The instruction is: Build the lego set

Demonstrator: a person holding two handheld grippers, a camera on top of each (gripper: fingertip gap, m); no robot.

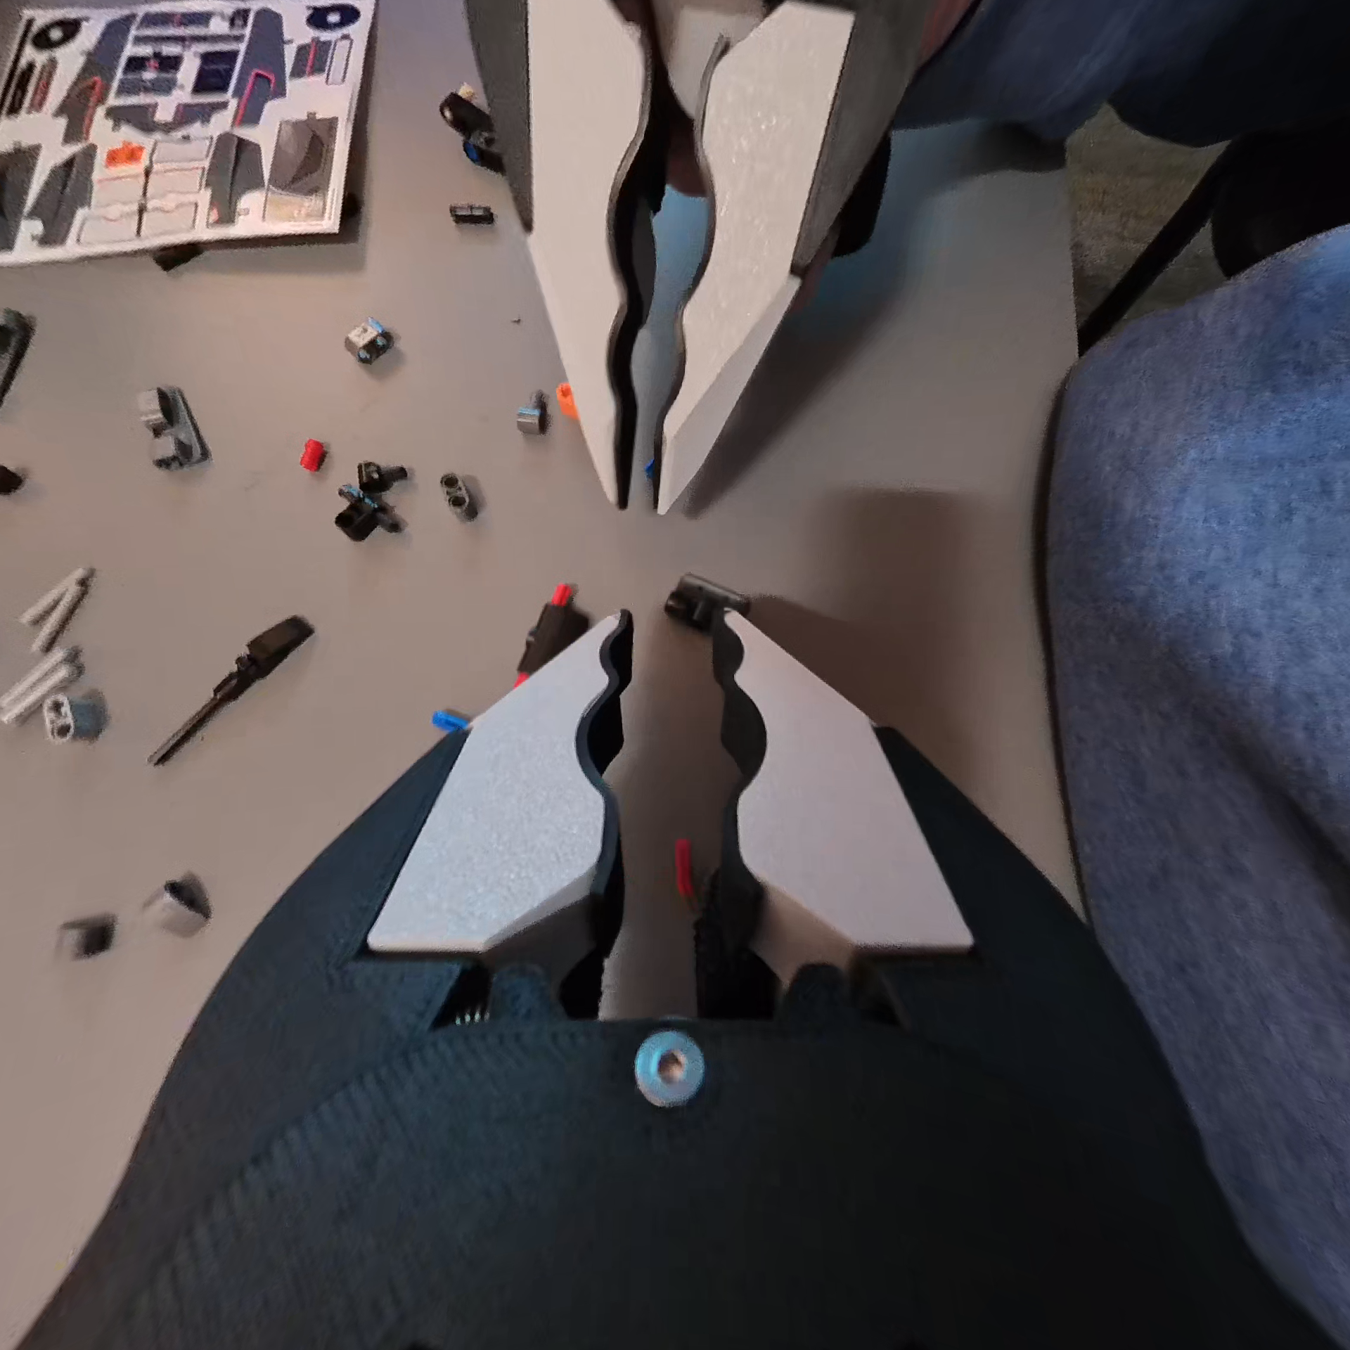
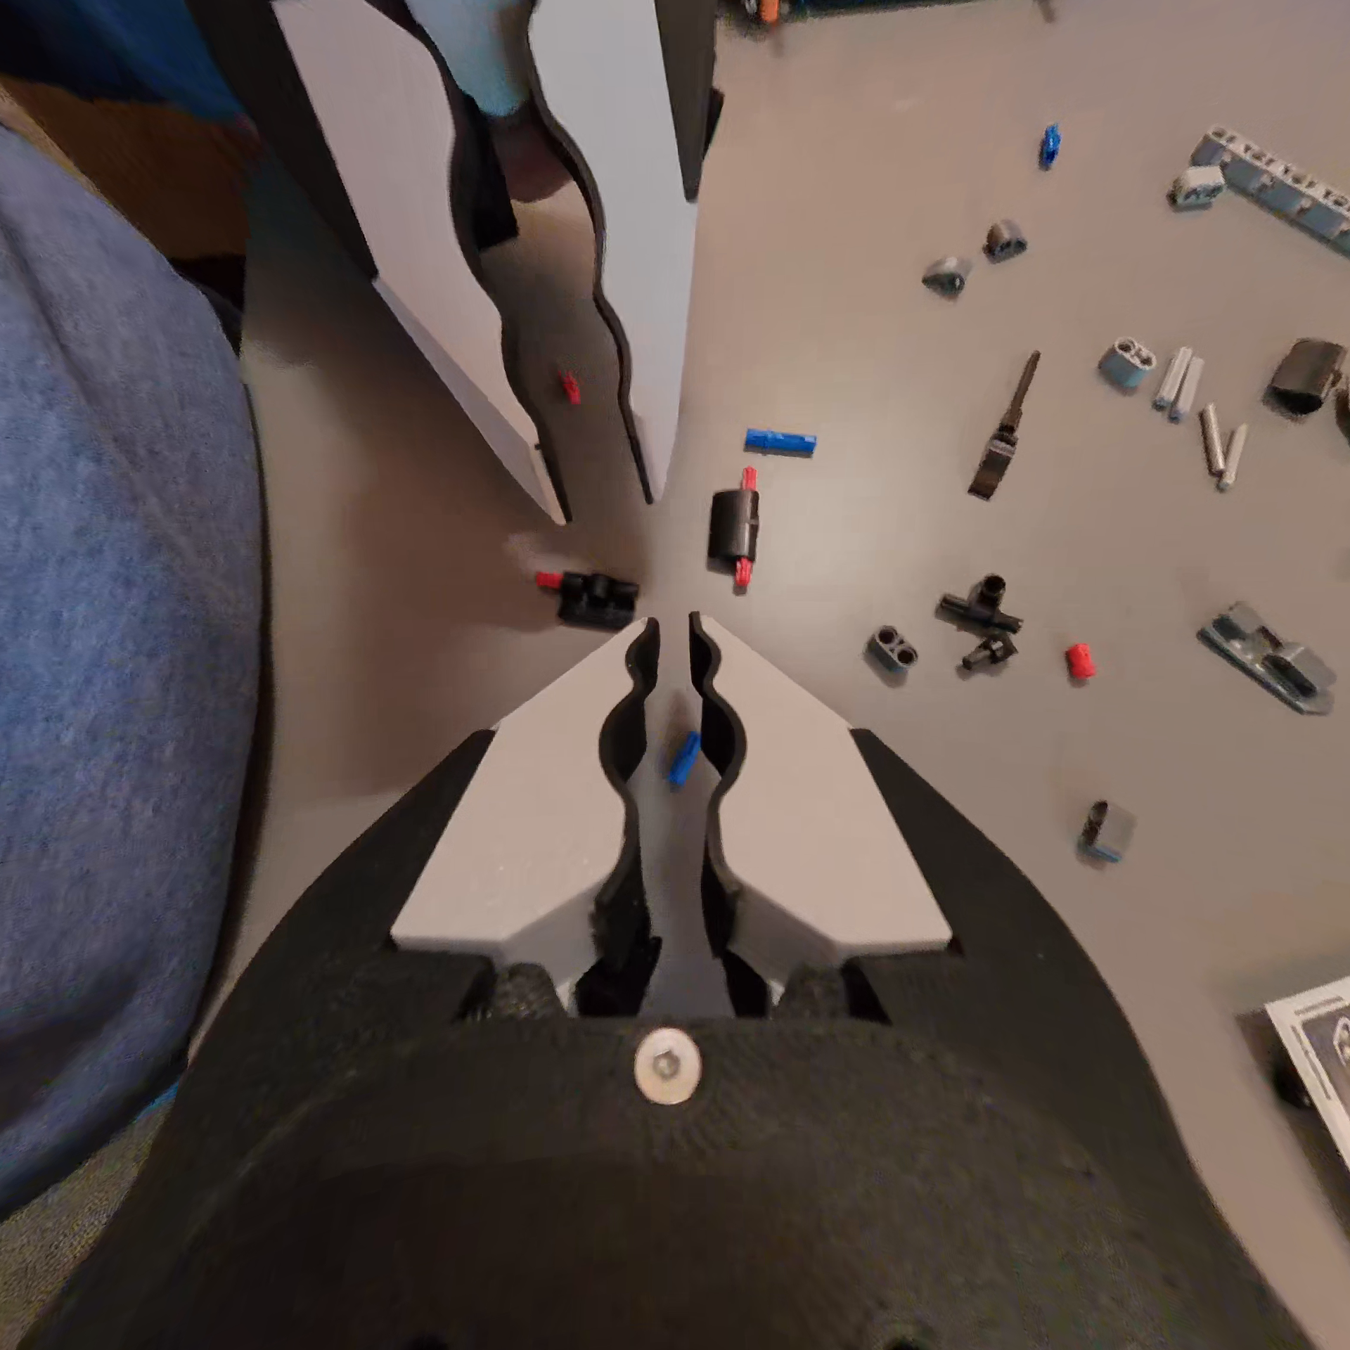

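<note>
Left wrist view: two hand-held grippers tip to tip over the table (image 1: 913, 453).

Left hand-held gripper (image 1: 672, 621) angled down, parted, empty; right hand-held gripper (image 2: 670, 621) likewise released, facing it. Black lego piece with red pin (image 2: 595, 595) lies between their tips; loose lego parts (image 2: 979, 621) scattered beside.

- Left wrist view looks steeply down, close over the bench (image 1: 219, 803), facing the right hand-held gripper (image 1: 639, 508).
- Right wrist view mirrors it, facing the left hand-held gripper (image 2: 610, 511).
- Both share the bench patch between the tips.
</note>
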